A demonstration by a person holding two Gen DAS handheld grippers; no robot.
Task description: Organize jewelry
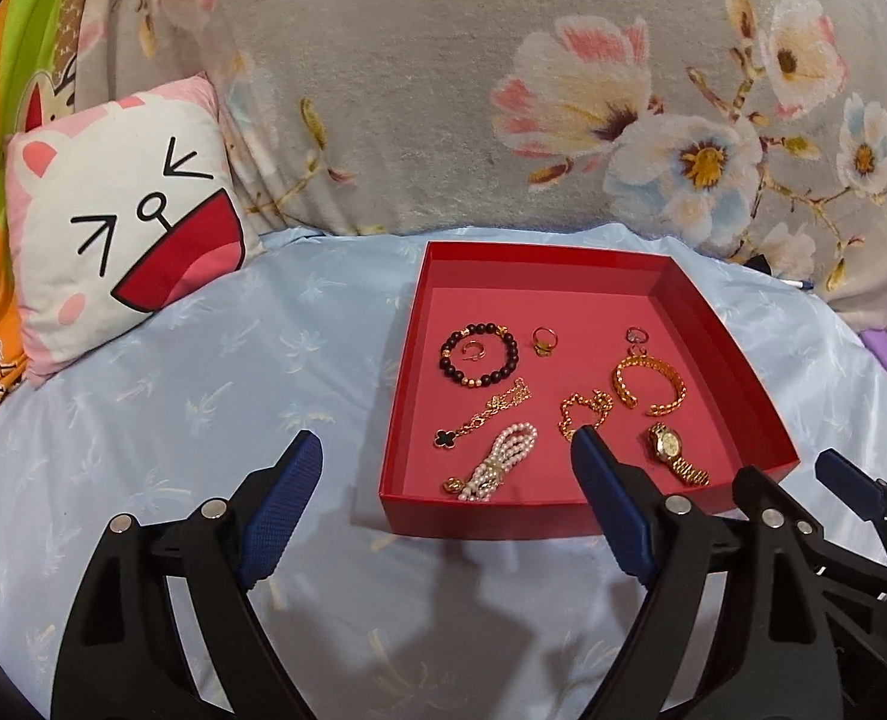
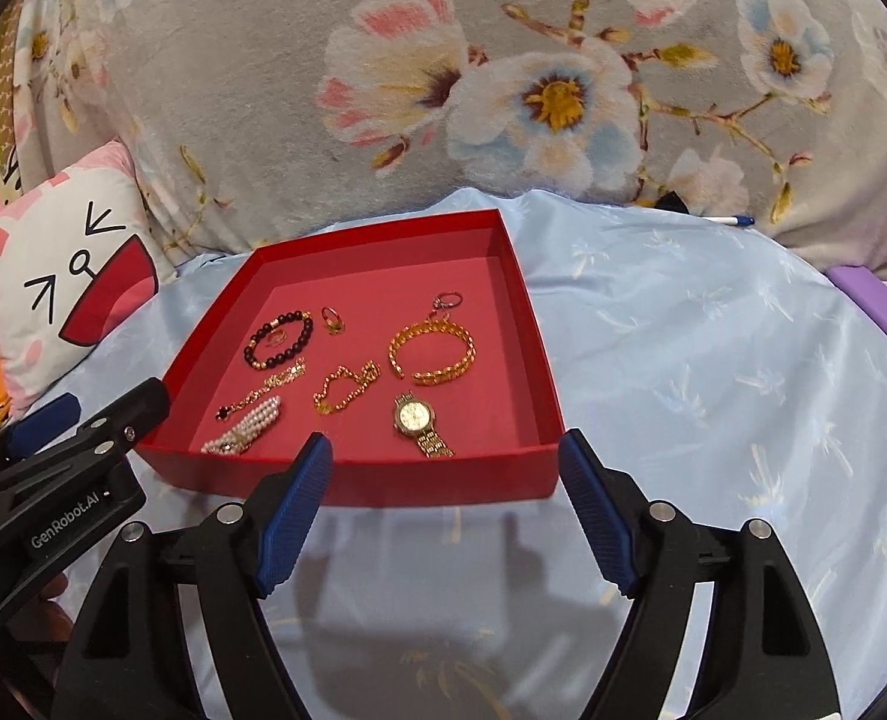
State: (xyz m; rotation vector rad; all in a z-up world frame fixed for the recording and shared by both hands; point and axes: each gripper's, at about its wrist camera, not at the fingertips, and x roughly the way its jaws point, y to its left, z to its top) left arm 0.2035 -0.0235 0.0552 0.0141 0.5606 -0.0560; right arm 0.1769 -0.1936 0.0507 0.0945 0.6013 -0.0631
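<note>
While both grippers hung over the bed, the left gripper (image 1: 446, 450) at lower left of its view had its fingers released, nothing between them. Right of it sat the red tray (image 1: 404, 372), mid-frame, with the jewelry lying apart on its floor: bead bracelet (image 1: 478, 354), pearls (image 1: 497, 462), chain (image 1: 584, 411), cuff (image 1: 650, 384), watch (image 1: 671, 450). At the lower right of the other view, the right gripper (image 2: 446, 450) was likewise released and empty. Each piece looked light and slippery; the chain and pearls limp, best pinched at a bunched part, the stiff cuff across its band, the watch by its case.
</note>
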